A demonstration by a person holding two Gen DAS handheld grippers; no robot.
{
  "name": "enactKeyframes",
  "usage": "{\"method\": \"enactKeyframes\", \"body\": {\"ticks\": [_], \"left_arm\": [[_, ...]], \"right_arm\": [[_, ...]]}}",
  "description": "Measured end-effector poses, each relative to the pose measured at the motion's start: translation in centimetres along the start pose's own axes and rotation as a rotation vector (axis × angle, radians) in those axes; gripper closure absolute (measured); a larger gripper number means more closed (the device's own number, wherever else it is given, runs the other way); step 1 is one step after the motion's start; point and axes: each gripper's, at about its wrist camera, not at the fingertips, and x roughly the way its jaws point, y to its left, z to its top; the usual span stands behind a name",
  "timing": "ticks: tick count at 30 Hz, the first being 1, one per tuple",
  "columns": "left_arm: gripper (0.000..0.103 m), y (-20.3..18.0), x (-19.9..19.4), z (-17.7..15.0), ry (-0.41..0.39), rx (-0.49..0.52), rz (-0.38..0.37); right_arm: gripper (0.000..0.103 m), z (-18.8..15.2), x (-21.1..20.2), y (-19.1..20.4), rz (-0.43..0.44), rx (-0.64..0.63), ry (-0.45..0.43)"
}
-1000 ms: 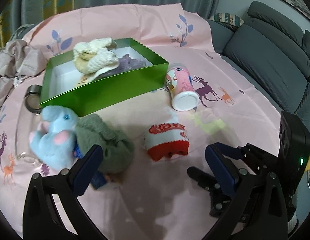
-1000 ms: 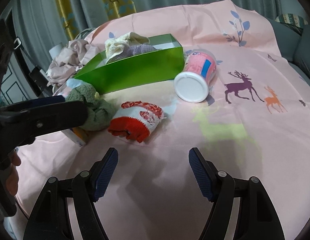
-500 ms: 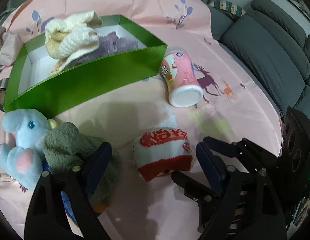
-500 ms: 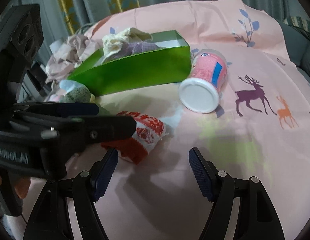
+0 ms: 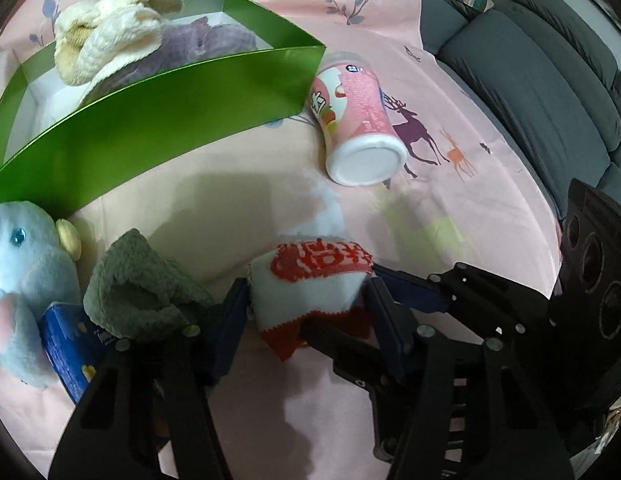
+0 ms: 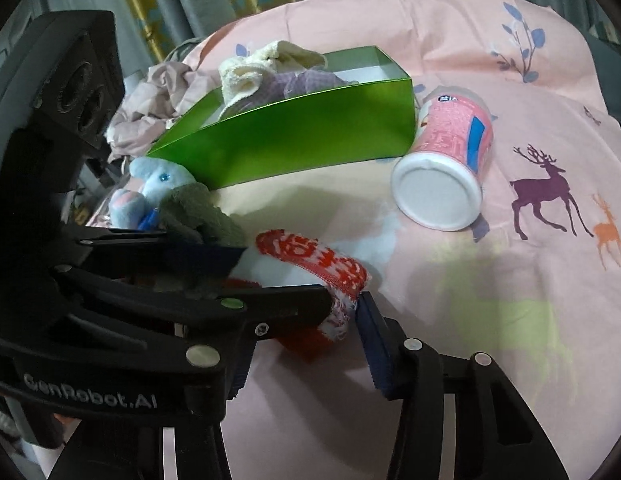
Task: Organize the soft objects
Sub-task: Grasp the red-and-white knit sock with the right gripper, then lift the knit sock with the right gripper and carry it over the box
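Both grippers are closed in on one red-and-white sock (image 5: pixel 314 292) on the pink cloth (image 5: pixel 450 92): left gripper (image 5: pixel 306 308) pads pressing its sides, right gripper (image 6: pixel 298 344) closing, contact unclear. Beyond lies the green box (image 5: pixel 158 120).

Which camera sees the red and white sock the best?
The left wrist view shows the red and white sock best: it lies in the middle, between the left gripper fingers, with its red pattern facing the camera. In the right wrist view the left gripper's black arm covers much of it.
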Motion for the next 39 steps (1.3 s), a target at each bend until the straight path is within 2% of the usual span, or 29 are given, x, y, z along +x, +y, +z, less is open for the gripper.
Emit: {"method": "enactKeyframes", "body": {"ticks": [6,16,33,39], "left_arm": [[0.048,0.2,-0.5,-0.2,-0.022,-0.022,-0.020],[0.049,-1.1,-4.7,-1.3,-0.121,0.006,0.025],[0.047,-1.1,-13.8,-4.6,-0.303,-0.025,0.063],[0.047,0.4,-17.0,-5.3,-0.382,-0.050,0.054]], "right_arm": [[0.060,-0.1,-0.3,0.0,0.010,0.011,-0.019],[0.061,0.3,-2.9,1.5,0.033,-0.008,-0.093],[0.061,1.2,-8.3,9.1,0.037,-0.149,-0.189],[0.061,2.4,-9.3,11.9,0.031,-0.213,-0.218]]}}
